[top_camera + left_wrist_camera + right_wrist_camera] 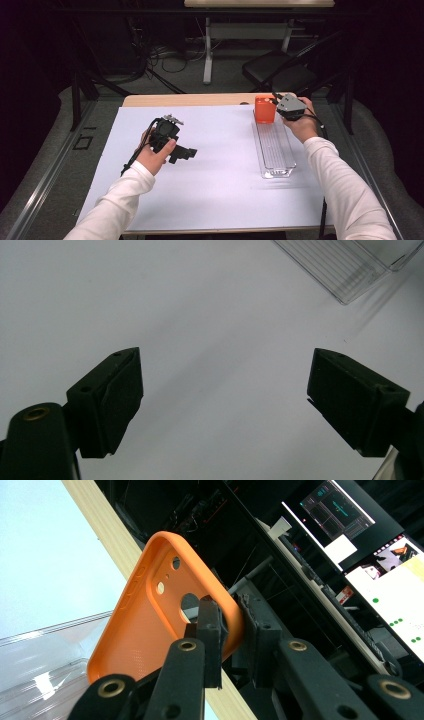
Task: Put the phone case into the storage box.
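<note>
Pinching one edge of an orange rubbery phone case (150,615) between its black jaws, the right gripper (232,625) holds it upright at the far end of a long clear plastic tray (274,150), near the table's wooden far edge (190,100). The left gripper (186,154) hovers over the white table sheet (200,305), its jaws spread wide with nothing between them.

A lab – data monitors (395,580), floor cables (170,60), dark curtains.

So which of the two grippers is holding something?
The right gripper: its jaws pinch the orange phone case. The left gripper stands open, empty.
</note>
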Demonstrator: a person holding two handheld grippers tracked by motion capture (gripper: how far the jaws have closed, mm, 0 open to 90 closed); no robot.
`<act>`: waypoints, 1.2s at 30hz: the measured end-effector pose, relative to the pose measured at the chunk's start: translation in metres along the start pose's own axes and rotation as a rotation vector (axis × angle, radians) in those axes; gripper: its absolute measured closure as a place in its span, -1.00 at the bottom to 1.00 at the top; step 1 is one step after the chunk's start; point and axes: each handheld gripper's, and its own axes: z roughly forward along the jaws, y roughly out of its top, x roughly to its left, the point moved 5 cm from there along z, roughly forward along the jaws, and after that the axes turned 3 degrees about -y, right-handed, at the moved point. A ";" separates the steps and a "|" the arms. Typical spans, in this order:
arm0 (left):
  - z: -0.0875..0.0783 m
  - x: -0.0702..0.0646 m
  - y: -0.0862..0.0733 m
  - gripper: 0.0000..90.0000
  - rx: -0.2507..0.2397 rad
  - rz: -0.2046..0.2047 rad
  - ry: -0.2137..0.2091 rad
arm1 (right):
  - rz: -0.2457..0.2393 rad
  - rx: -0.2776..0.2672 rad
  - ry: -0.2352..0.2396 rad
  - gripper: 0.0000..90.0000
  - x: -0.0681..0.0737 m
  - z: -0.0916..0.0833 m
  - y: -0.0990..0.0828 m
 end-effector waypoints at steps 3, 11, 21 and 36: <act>0.000 0.001 -0.001 -0.67 0.003 0.003 0.001 | -0.004 0.002 -0.001 0.76 0.001 0.001 -0.001; 0.000 0.001 -0.002 -0.67 0.007 0.006 0.000 | -0.048 0.025 -0.018 0.75 -0.001 0.005 -0.002; 0.002 0.000 -0.002 -0.67 0.011 0.000 -0.005 | -0.046 0.031 -0.045 0.73 -0.006 0.010 -0.010; 0.002 0.003 -0.004 -0.67 0.021 0.001 -0.002 | -0.061 0.039 -0.079 0.63 -0.009 0.016 -0.015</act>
